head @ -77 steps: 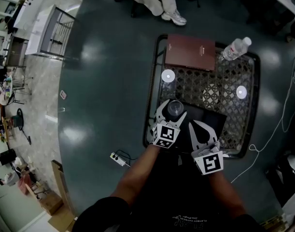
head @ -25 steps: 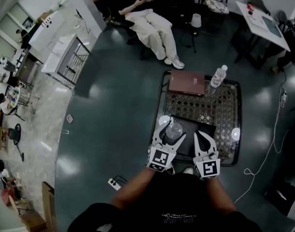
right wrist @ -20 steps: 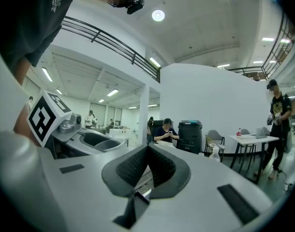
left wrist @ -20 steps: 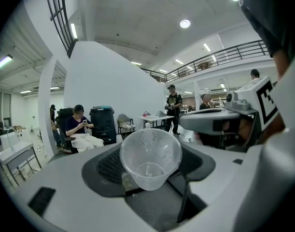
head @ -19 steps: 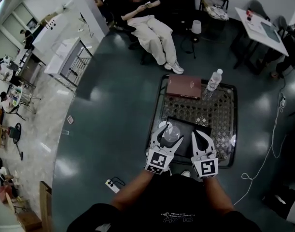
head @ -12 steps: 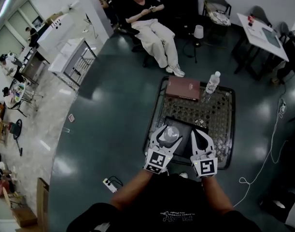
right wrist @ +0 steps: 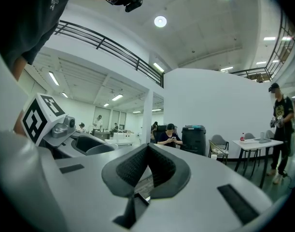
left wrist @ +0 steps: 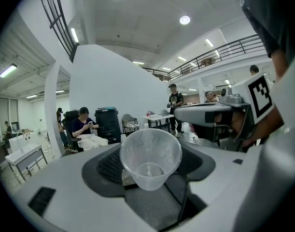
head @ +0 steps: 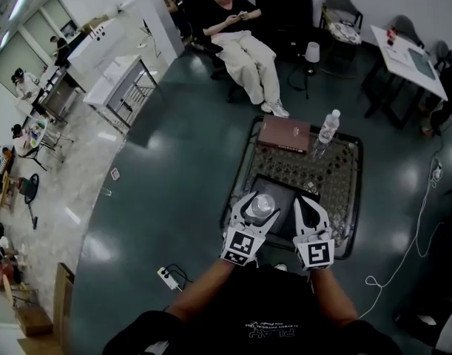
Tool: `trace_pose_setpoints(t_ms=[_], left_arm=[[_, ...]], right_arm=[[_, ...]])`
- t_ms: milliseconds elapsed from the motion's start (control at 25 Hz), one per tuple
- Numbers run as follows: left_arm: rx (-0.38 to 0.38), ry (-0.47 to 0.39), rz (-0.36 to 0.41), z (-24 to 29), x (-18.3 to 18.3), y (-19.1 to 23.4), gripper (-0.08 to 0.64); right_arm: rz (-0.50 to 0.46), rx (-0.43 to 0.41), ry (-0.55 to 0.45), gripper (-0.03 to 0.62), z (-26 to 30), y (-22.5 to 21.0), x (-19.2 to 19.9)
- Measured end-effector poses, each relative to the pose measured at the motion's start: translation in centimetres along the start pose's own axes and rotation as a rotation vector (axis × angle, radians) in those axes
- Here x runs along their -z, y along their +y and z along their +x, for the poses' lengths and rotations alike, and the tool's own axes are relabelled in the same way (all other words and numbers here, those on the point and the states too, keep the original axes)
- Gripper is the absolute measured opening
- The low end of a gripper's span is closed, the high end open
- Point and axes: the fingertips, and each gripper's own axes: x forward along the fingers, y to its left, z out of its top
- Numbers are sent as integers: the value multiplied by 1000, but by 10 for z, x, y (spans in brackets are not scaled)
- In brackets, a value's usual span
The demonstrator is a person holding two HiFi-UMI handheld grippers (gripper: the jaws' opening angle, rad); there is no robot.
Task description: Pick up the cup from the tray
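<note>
A clear plastic cup is clamped between the jaws of my left gripper, held in the air above the black tray. In the left gripper view the cup lies on its side with its open mouth facing the camera, and the dark pads press it from both sides. My right gripper hovers close on the right of the cup, over the same tray. Its pads meet with nothing between them.
The tray lies on a low metal mesh table. A brown book and a water bottle are at the table's far end. A seated person is beyond it. A power strip lies on the floor at the left.
The view has pulled back, so the table looks smaller and farther below. Both grippers stay side by side over the tray, with the cup still in the left one.
</note>
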Motion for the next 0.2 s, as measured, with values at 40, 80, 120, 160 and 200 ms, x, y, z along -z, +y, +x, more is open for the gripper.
trace_pose_setpoints(t_ms=[40, 80, 120, 160, 200], left_arm=[[-2, 2, -1, -2, 1, -1, 327], [-3, 4, -3, -3, 2, -2, 327], [-5, 6, -4, -5, 3, -3, 327], [-7, 9, -6, -7, 4, -4, 327], [-9, 11, -8, -9, 5, -5, 327]], right_arm=[[-2, -5, -3, 8, -2, 1, 3], [-1, -9, -3, 8, -4, 2, 5], [2, -11, -3, 8, -5, 4, 6], [5, -12, -3, 8, -7, 5, 4], [9, -13, -3, 8, -8, 6, 2]])
